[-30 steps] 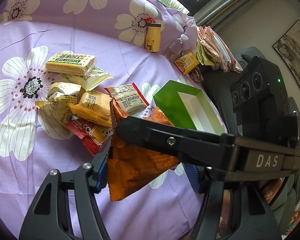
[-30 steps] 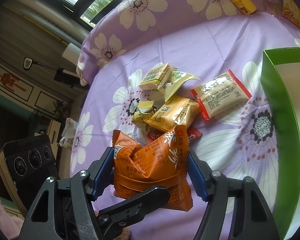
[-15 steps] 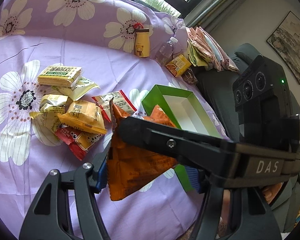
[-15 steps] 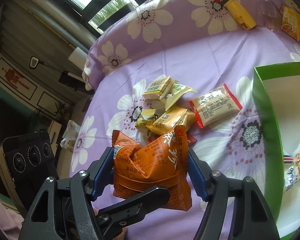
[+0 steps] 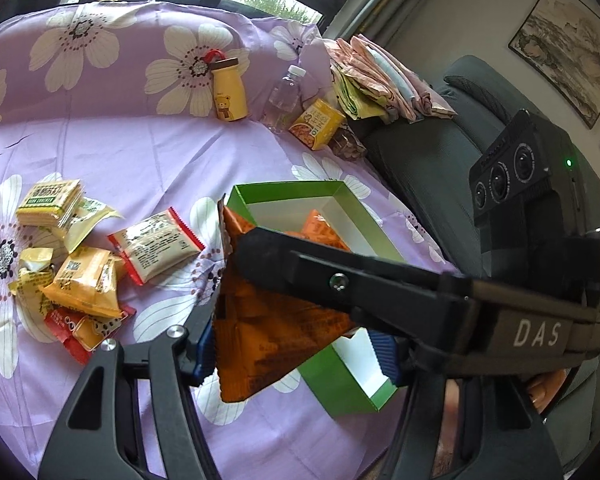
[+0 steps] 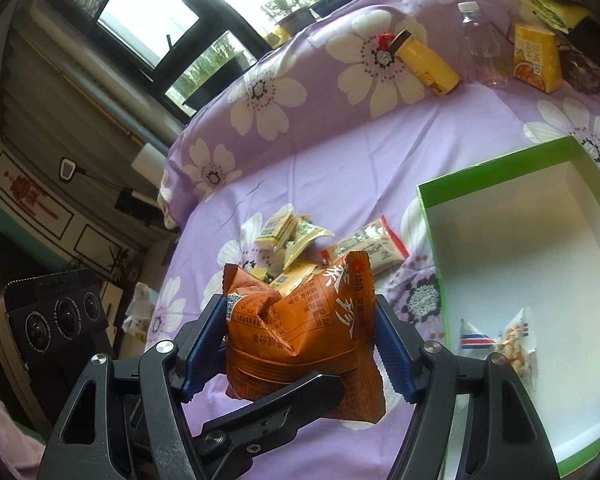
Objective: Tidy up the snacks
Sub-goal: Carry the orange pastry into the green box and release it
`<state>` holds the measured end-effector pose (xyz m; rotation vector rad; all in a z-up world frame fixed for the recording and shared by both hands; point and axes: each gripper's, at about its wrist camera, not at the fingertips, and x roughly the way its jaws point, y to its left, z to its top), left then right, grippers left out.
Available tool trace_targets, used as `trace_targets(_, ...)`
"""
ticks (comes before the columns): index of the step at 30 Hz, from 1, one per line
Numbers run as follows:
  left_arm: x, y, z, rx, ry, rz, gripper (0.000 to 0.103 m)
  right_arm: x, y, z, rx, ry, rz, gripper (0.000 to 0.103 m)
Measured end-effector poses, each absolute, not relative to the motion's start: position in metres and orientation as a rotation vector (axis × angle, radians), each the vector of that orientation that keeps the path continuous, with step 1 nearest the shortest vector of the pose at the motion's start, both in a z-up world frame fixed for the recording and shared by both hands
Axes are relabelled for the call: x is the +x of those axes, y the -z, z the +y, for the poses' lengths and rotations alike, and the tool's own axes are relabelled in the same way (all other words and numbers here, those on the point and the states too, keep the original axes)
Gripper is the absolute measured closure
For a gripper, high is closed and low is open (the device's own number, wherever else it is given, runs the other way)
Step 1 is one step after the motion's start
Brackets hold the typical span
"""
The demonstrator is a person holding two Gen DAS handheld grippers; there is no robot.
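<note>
Packet (image 6: 300, 332) is in transit. Over the last second both views swing from the pile (image 5: 84, 280) toward the box (image 6: 430, 236), which now fills far more of each frame.

- Right claw (image 6: 300, 304): pinches the orange packet, a blue pad against each side. Grip looks the same as a second ago.
- Left claw (image 5: 296, 332): spread and straddling the same packet. One pad touches it; the other stands off, with the box's white inside showing in the gap.
- Packet position: in the air, just beside the box's open top on the pile side, not yet over it. In the left view its lower edge overlaps the box's near wall.
- Box contents: one small striped packet (image 6: 500, 340) at the near end. The rest is bare.
- Pile: on the bed, on the far side of the packet from the box, untouched.

My read is that pickup is done and transfer is about halfway. The packet needs to clear the green wall before release.
</note>
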<state>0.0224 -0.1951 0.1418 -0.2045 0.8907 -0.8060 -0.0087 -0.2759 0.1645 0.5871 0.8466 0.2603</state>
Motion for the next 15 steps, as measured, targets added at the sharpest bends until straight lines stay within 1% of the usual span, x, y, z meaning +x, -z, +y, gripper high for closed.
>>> trace_targets(15, 0.028, -0.137, -0.254, -0.162, 0.883, 0.907, 0.041, -0.022, -0.156, -0.334, 0.672, -0.163, 0.803, 0.030)
